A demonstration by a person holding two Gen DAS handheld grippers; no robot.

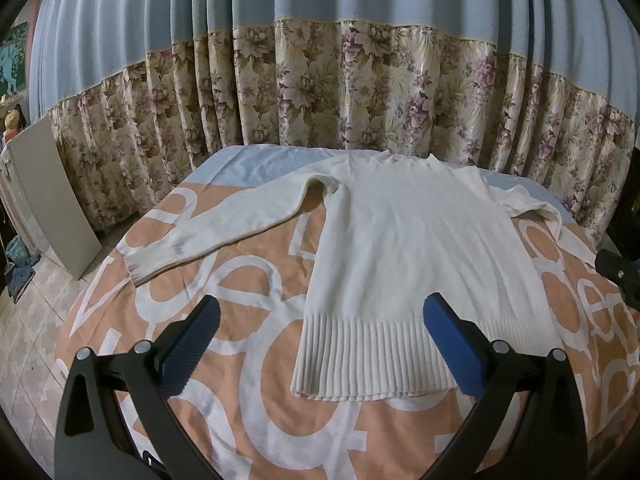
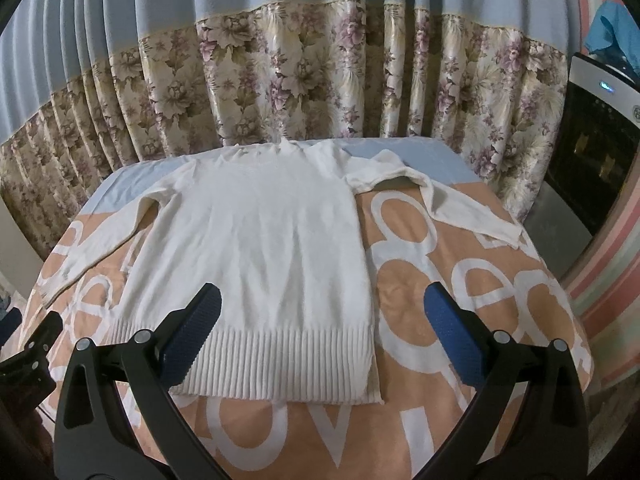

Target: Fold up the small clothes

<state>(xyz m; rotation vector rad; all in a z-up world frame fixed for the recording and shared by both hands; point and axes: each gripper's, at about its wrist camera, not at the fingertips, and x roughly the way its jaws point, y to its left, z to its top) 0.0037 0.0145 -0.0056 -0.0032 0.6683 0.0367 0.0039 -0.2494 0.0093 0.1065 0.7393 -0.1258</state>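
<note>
Cream-white knit, a small sweater [image 1: 412,240] lies flat and face-up on the peach-and-white lettered bedspread [image 1: 256,420], its long axis running straight away from both claws: ribbed hem [image 1: 372,356] nearest, collar at the far edge by the floral curtain [image 1: 320,88]. The left sleeve [image 1: 224,224] is spread out sideways and down, its cuff well apart from the body; the right sleeve [image 2: 436,196] bends at the elbow and trails toward the bed's right side. The left claw [image 1: 320,336] hangs wide apart and empty just above the hem's left corner, and the right claw [image 2: 320,332] hangs equally wide and empty above the hem's right corner, so each is nearest its own side. By my reading no fold has begun; each sleeve lies ahead and outward of the claw on its side.
</note>
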